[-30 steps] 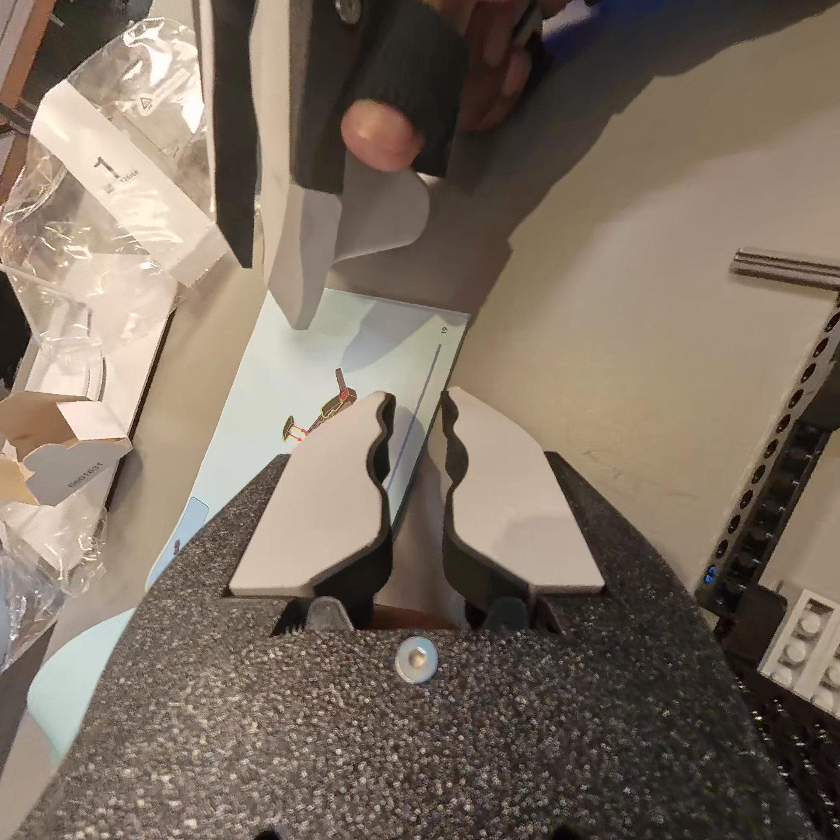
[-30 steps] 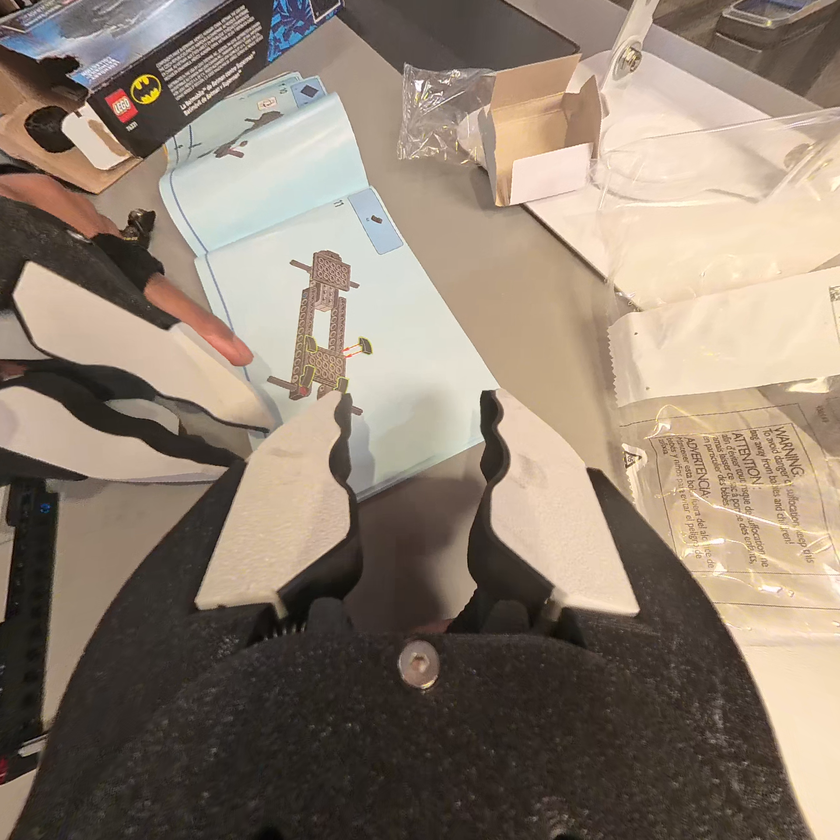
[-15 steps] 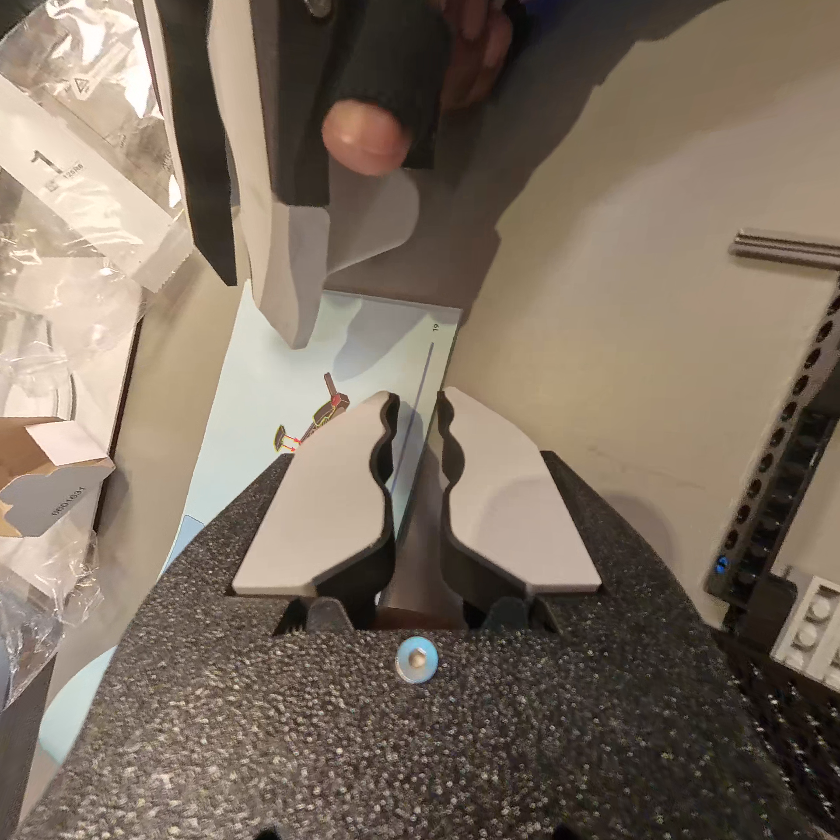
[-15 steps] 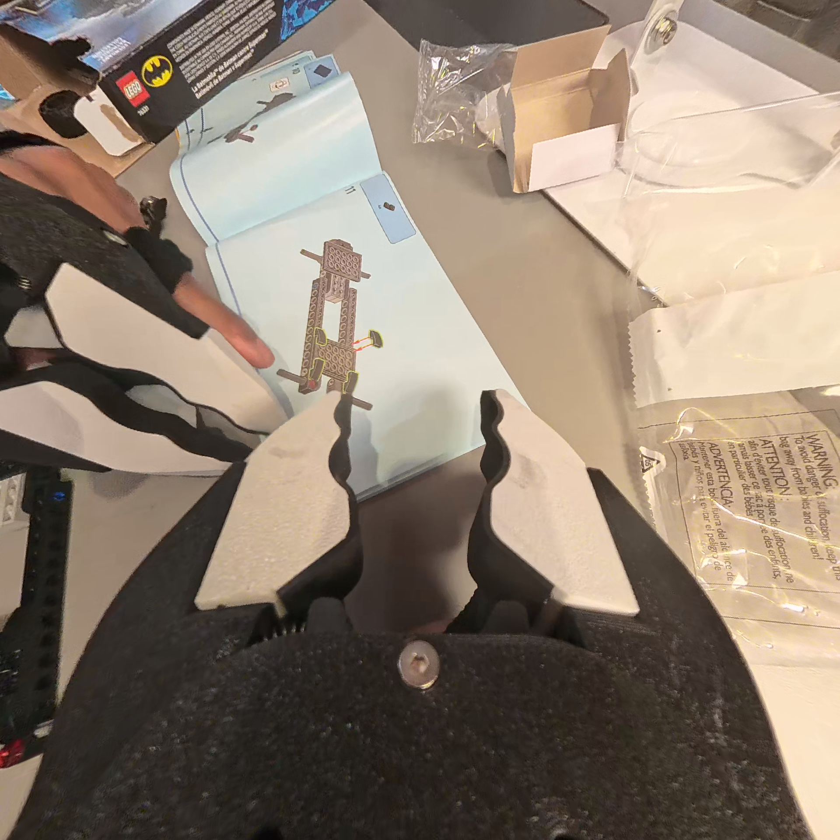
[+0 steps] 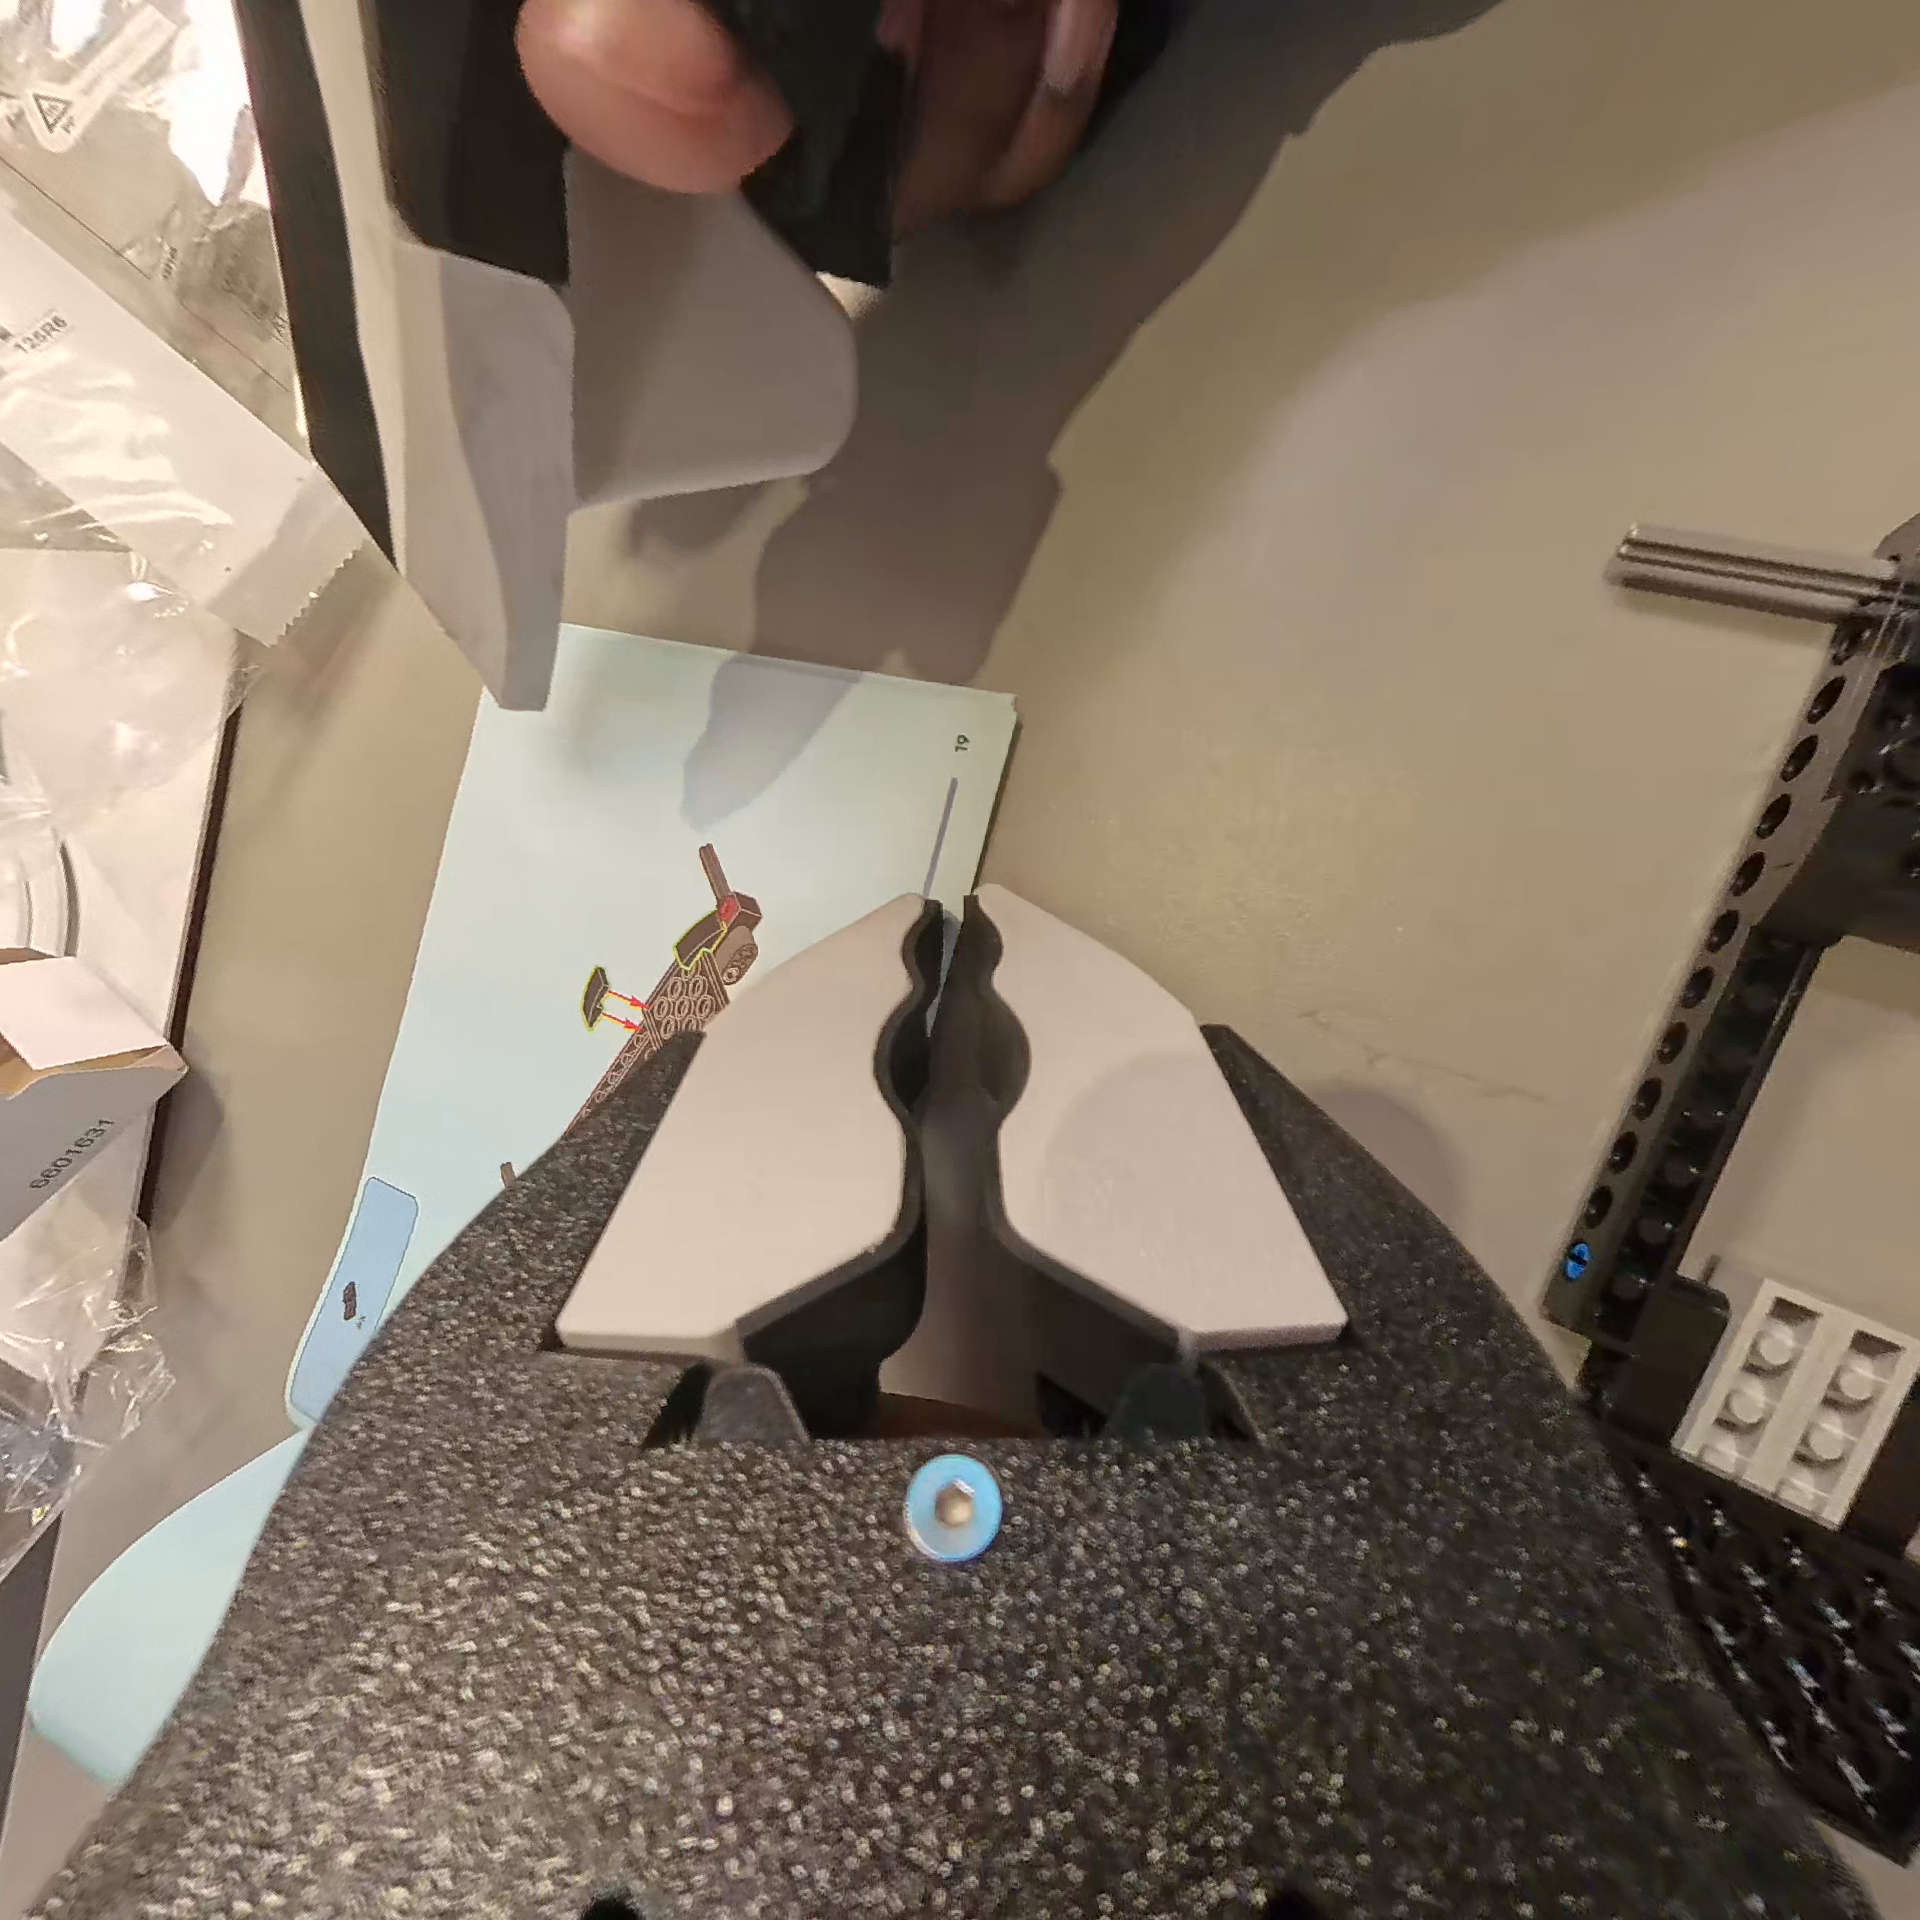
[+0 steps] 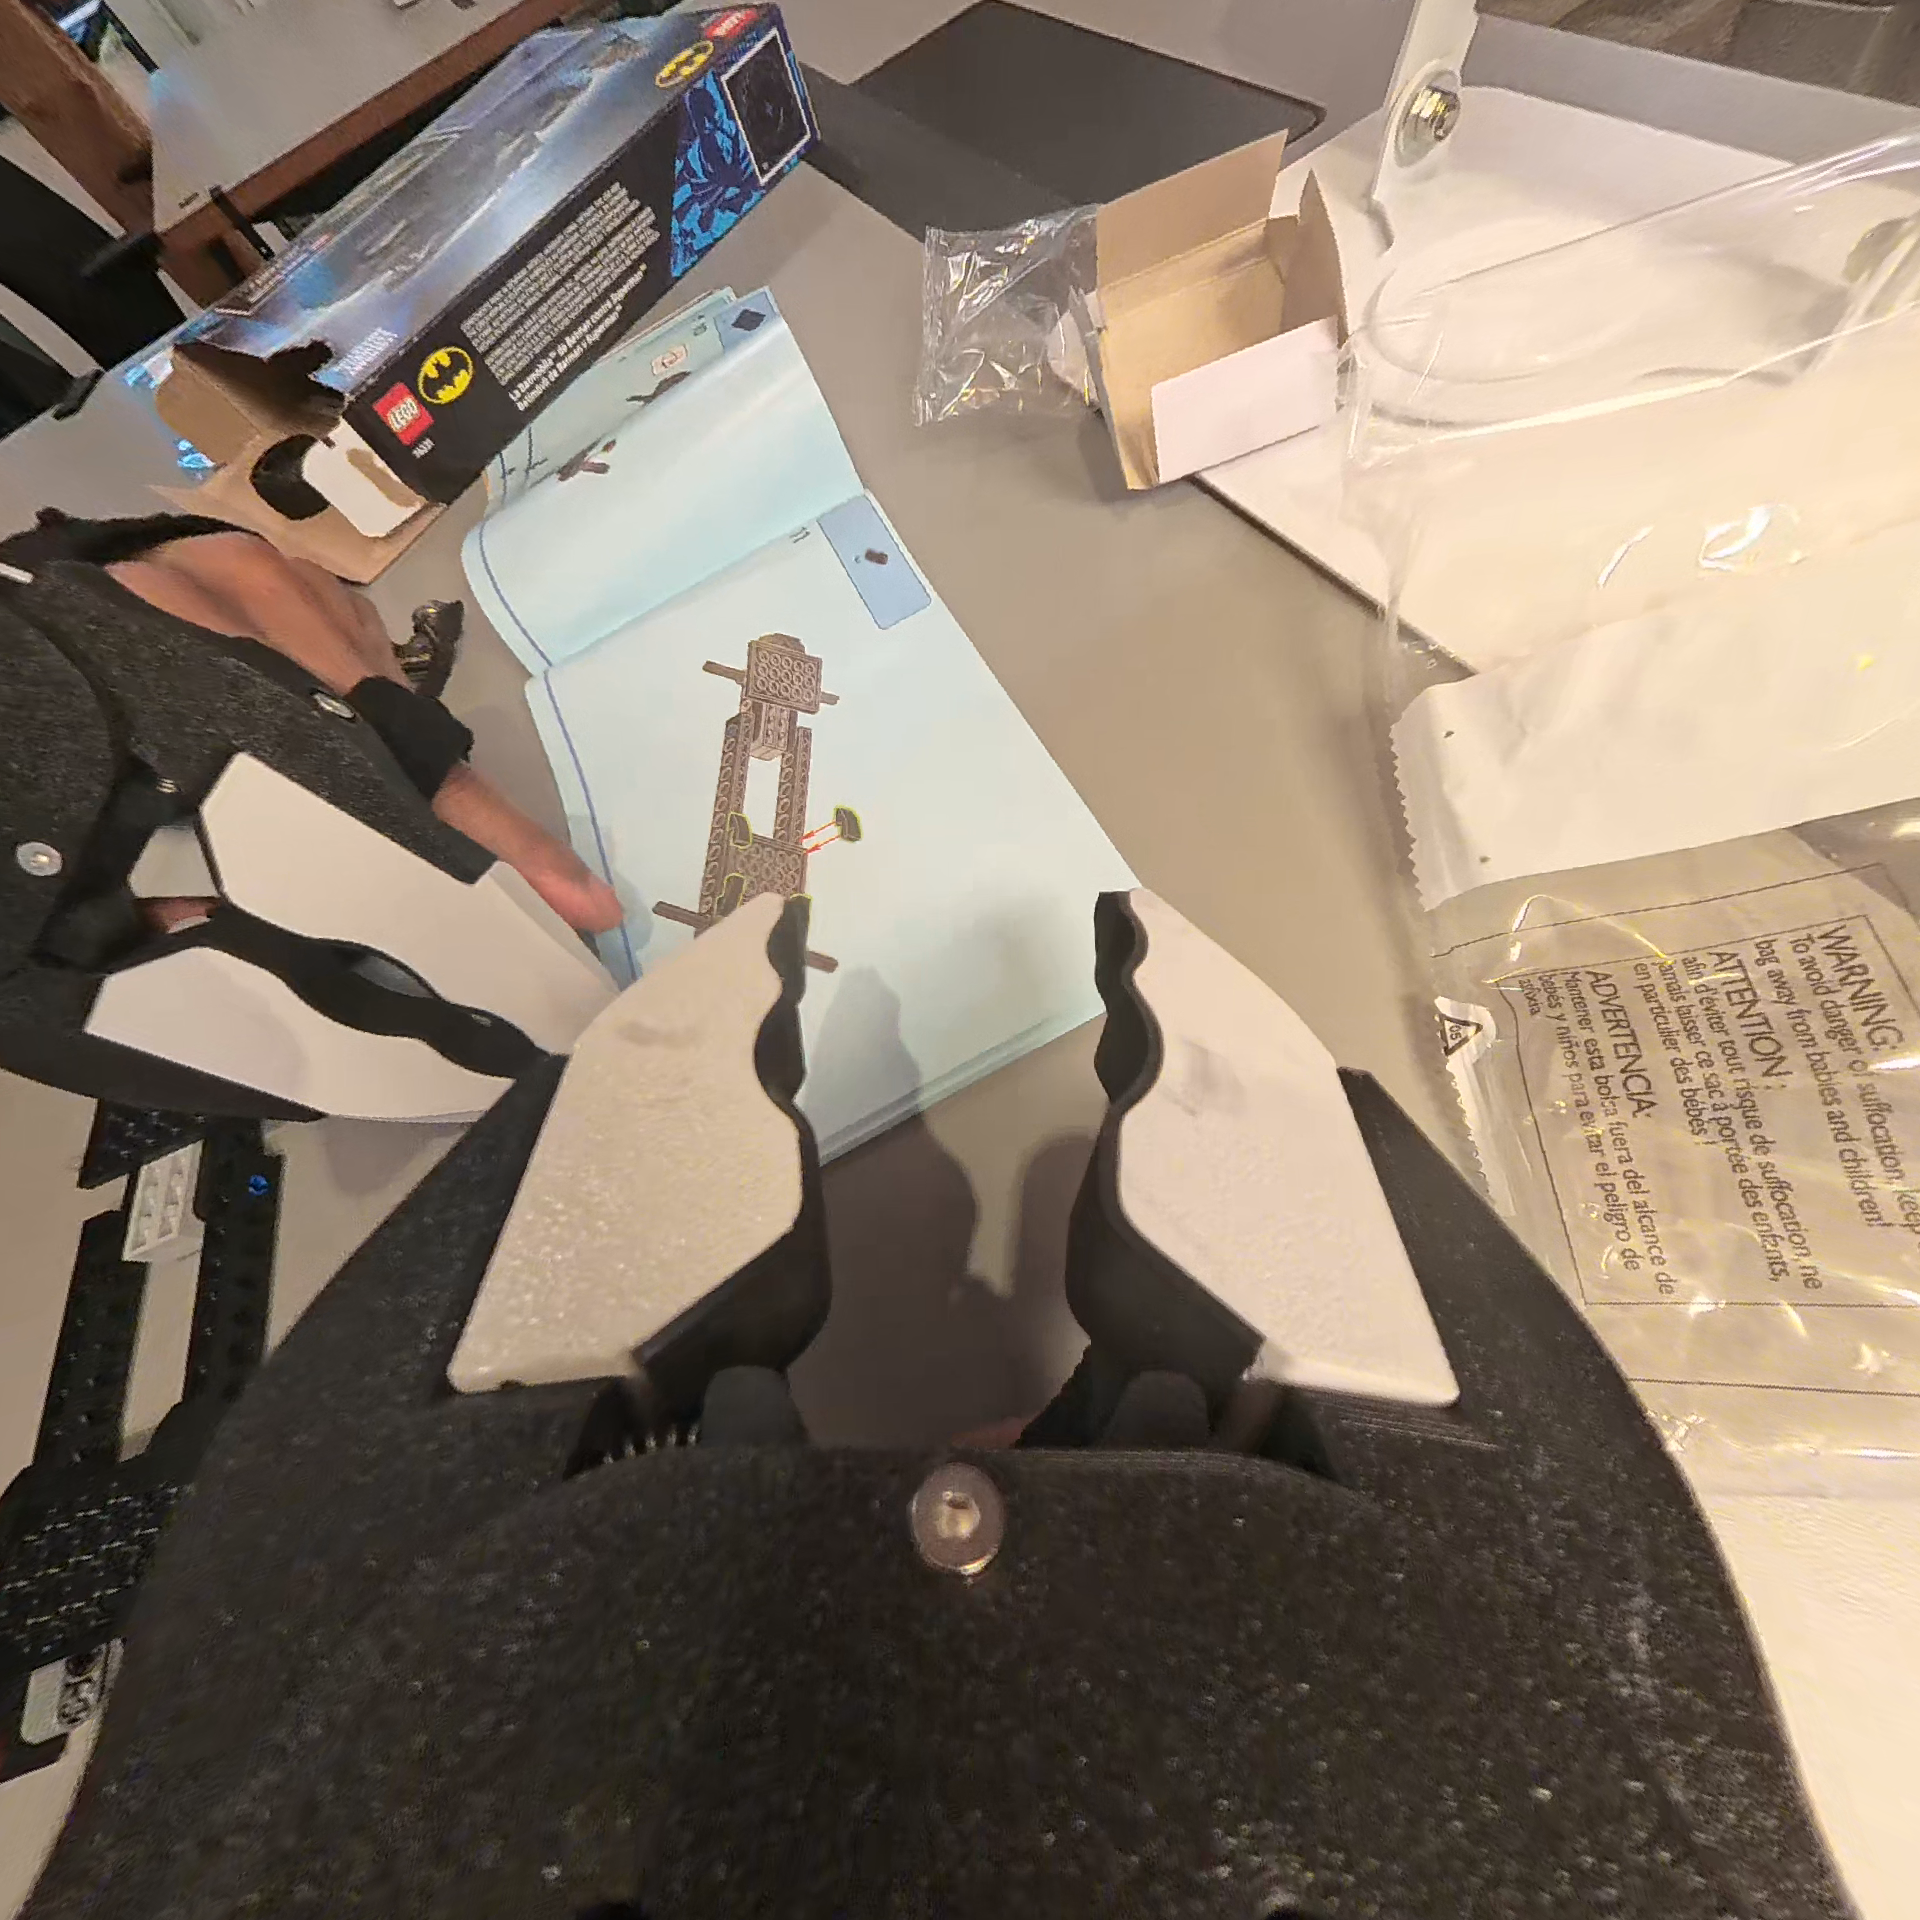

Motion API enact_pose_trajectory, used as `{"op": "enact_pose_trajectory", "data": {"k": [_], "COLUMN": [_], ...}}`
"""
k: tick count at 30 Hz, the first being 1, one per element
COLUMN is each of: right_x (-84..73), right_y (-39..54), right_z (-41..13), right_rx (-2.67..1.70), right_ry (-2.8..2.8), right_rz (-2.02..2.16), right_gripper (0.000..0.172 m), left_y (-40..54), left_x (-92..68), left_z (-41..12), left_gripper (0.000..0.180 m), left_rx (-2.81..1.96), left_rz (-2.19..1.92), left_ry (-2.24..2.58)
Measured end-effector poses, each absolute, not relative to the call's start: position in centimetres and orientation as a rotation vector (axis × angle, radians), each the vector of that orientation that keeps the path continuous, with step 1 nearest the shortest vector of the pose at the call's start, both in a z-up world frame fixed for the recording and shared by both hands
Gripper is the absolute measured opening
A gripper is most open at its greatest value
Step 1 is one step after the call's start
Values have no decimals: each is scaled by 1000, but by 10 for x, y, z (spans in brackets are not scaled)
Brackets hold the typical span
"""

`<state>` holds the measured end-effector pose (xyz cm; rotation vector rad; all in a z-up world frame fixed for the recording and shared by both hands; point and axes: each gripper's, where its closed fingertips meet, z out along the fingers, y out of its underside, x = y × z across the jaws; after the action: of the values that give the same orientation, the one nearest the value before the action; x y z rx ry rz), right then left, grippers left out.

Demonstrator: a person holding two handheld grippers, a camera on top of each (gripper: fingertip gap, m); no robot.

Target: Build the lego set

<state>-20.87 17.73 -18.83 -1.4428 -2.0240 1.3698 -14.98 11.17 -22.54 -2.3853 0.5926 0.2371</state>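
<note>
Tongs on the left point(image 5: 951, 914) lay low and nearly flat over the tabletop point(image 5: 1351, 623), aimed along the outer edge of the open instruction booklet point(image 5: 644, 831), their tips closed to a sliver on that page's edge. The booklet lay flat, its long axis running away from the left tongs toward the right tongs point(image 6: 945, 914). Those stood angled down over the booklet's near corner, tips spread wide with nothing between them. Right of the booklet, in the left wrist view, sat a black studded brick frame point(image 5: 1766, 1039); a torn toy box point(image 6: 499, 270) lay beyond the booklet.
</note>
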Motion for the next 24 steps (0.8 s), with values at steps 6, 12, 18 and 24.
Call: {"op": "enact_pose_trajectory", "data": {"k": [6,12,18,24], "right_x": [-209,-209,-209,-209], "right_y": [176,177,176,176], "right_z": [-190,-189,-190,-190], "right_rx": [-1436,-1443,-1447,-1446], "right_ry": [-2038,-2030,-2038,-2038], "right_rz": [1353,1371,1373,1367], "right_gripper": [54,54,53,53], "left_y": [111,118,111,107], "left_x": [-149,-146,-142,-140], "left_z": [-223,-224,-226,-226], "left_gripper": [8,13,8,9], "left_rx": [-2403,-2404,-2442,-2454], "left_rz": [218,234,129,105], "left_ry": [630,671,648,666]}}
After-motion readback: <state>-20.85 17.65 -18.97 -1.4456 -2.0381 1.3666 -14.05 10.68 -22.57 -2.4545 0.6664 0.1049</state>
